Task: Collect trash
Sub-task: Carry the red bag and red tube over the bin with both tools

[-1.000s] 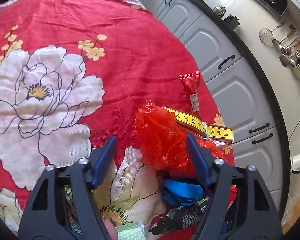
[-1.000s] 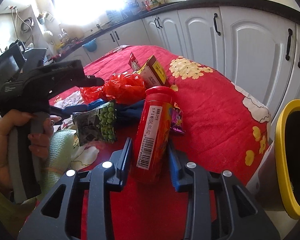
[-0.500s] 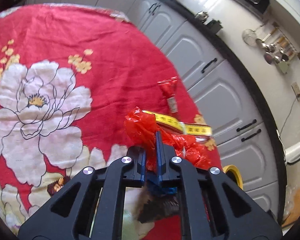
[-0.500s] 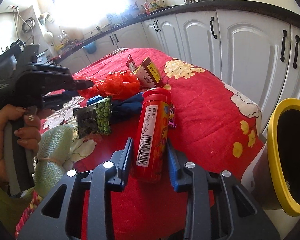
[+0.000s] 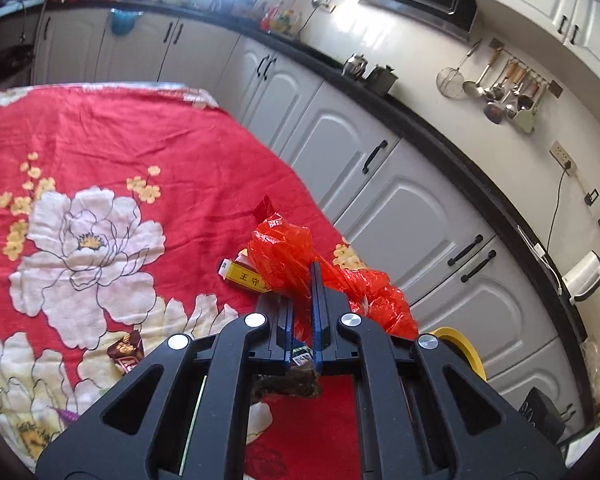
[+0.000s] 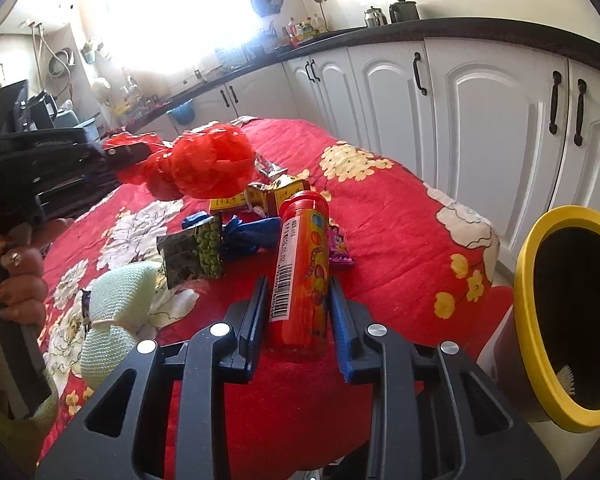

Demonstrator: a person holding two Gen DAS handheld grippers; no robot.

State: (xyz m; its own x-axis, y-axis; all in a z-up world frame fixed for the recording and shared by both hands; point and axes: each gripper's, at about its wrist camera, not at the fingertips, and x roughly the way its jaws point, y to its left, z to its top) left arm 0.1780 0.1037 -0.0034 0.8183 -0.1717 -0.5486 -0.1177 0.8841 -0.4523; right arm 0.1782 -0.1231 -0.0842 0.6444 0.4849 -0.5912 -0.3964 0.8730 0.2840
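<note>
Nearest, the right gripper [image 6: 298, 312] stands with its blue fingers [image 6: 342, 320] on either side of a red candy tube [image 6: 302, 272], upright on the red floral tablecloth [image 6: 388, 236] near the table's front edge; whether the pads press its sides cannot be told. Just beyond the table's right edge, a yellow-rimmed trash bin [image 6: 528, 320] stands with its dark mouth open to view. Behind the tube, toward the middle of the table, lie a purple wrapper [image 6: 340, 250], a crumpled blue bag [image 6: 252, 234], a green-pea snack packet [image 6: 198, 252] and a yellow-striped carton [image 6: 272, 196], all close together. At the left, a hand [image 6: 16, 276] with a pale green knit sleeve [image 6: 112, 312] grips the handle of the left gripper [image 5: 302, 300], whose jaws are pressed together on a crumpled red plastic bag [image 5: 288, 256], held clear above the cloth. In the left wrist view the yellow-striped carton sits just beside the bag, and a brown sweet wrapper [image 5: 126, 350] lies apart at the left on the white flower print. Farther off, white cabinets [image 6: 480, 120] run under a black countertop [image 5: 440, 136], with hanging utensils [image 5: 504, 92] on the wall.
</note>
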